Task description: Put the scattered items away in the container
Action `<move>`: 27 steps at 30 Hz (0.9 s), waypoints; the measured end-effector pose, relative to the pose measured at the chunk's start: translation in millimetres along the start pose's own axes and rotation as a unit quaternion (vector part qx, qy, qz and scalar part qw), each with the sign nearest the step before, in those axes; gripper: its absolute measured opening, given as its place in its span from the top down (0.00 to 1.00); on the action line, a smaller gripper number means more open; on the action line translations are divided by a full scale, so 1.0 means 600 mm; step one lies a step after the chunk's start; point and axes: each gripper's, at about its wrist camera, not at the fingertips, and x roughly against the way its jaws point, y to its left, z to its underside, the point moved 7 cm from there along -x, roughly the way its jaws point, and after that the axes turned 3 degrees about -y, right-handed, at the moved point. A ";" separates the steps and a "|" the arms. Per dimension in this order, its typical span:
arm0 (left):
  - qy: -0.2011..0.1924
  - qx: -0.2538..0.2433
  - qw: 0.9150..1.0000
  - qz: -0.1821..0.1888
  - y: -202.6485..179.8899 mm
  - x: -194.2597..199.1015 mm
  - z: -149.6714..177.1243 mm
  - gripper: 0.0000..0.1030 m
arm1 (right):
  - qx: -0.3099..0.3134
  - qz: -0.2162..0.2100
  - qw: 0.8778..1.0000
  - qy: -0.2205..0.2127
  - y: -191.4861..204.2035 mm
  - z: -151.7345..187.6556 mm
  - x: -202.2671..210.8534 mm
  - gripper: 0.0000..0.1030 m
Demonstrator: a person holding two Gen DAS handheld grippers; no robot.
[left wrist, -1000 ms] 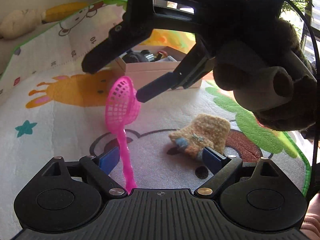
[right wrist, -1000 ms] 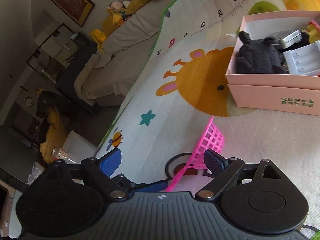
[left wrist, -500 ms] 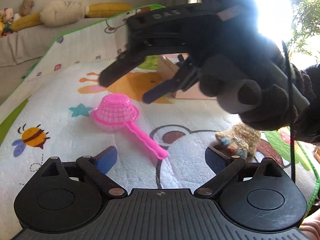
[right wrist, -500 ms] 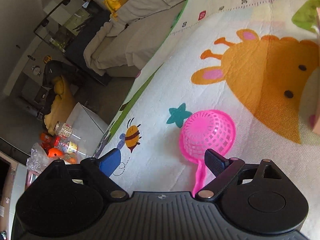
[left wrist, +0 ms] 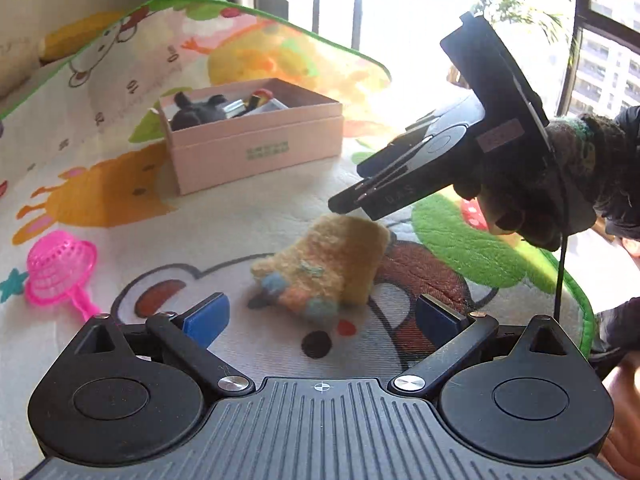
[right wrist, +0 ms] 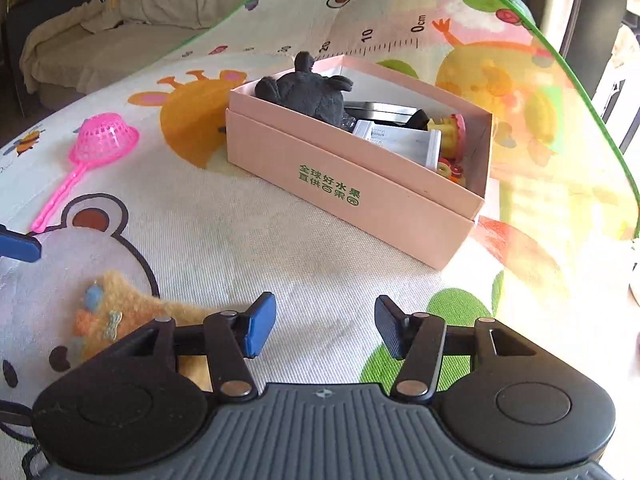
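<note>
Here, left tongs point(left wrist: 322, 314) wide, empty, right tongs point(right wrist: 324, 330) wide, empty, above yellow plush point(left wrist: 324, 266)

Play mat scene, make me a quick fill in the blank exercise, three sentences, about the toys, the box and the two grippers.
1. The pink strainer lies on the mat, not in the ____ .
2. The fuzzy yellow toy lies in front of the open ____ gripper.
3. The right gripper holds ____ between its fingers.

Missing words: box; left; nothing
</note>
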 end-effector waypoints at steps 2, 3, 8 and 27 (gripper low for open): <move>0.019 -0.029 0.999 -0.026 -0.007 -0.017 0.002 0.02 | -0.001 -0.018 1.000 -0.004 0.002 0.025 0.023 0.46; 0.027 -0.037 0.998 -0.041 -0.005 -0.022 0.002 0.01 | 0.000 -0.028 1.000 -0.005 0.006 0.035 0.035 0.46; 0.050 -0.035 0.989 -0.133 0.053 -0.014 0.002 0.01 | 0.028 -0.094 0.995 -0.013 0.058 0.077 0.091 0.37; 0.025 0.126 0.971 -0.199 0.191 0.036 0.006 0.00 | 0.036 -0.174 0.984 -0.028 0.133 0.014 0.036 0.39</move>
